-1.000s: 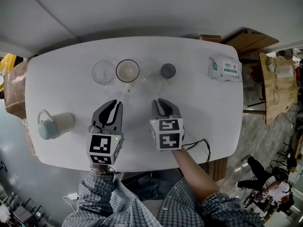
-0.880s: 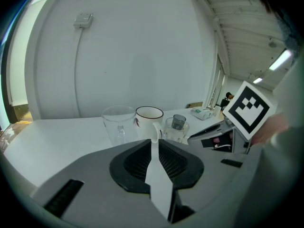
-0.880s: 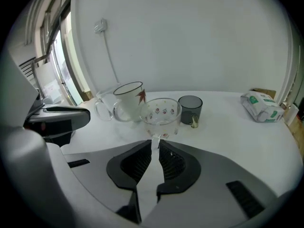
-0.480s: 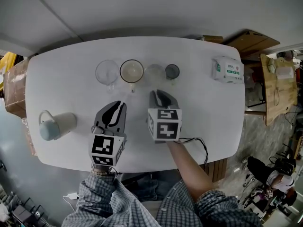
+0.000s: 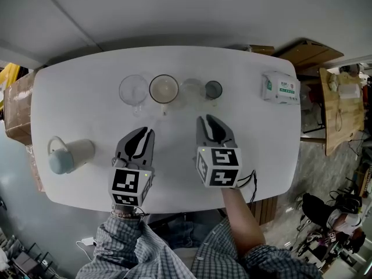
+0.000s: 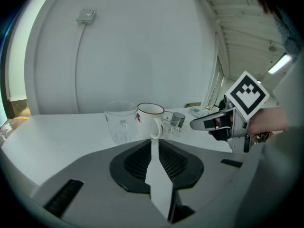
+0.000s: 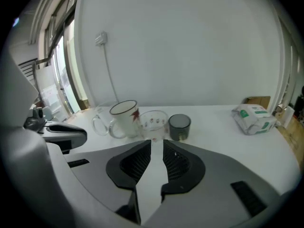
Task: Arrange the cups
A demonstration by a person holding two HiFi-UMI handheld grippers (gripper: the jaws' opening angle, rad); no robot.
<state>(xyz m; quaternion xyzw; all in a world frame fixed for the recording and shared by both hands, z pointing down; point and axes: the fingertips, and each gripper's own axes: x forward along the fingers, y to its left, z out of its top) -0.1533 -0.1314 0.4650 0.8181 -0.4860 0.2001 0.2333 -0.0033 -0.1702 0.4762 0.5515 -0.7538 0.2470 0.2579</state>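
Observation:
Four cups stand in a row at the far side of the white table [image 5: 256,132]: a clear glass mug [image 5: 133,89], a white mug with a dark rim [image 5: 164,89], a small clear glass [image 5: 192,89] and a dark grey cup [image 5: 213,89]. A pale blue mug [image 5: 68,154] lies on its side at the left edge. My left gripper [image 5: 139,139] hovers short of the white mug [image 6: 149,119], its jaws a narrow slit apart and empty. My right gripper [image 5: 214,128] sits back from the small glass [image 7: 153,122] and the dark cup [image 7: 179,126], open and empty.
A green-and-white tissue pack [image 5: 280,87] lies at the table's far right. A black cable [image 5: 247,176] trails by the near edge behind my right gripper. Wooden furniture [image 5: 340,103] stands beyond the right end.
The small clear glass has shifted into line between the white mug and the dark cup. My right gripper has drawn back from it and moved right. The left gripper stayed put.

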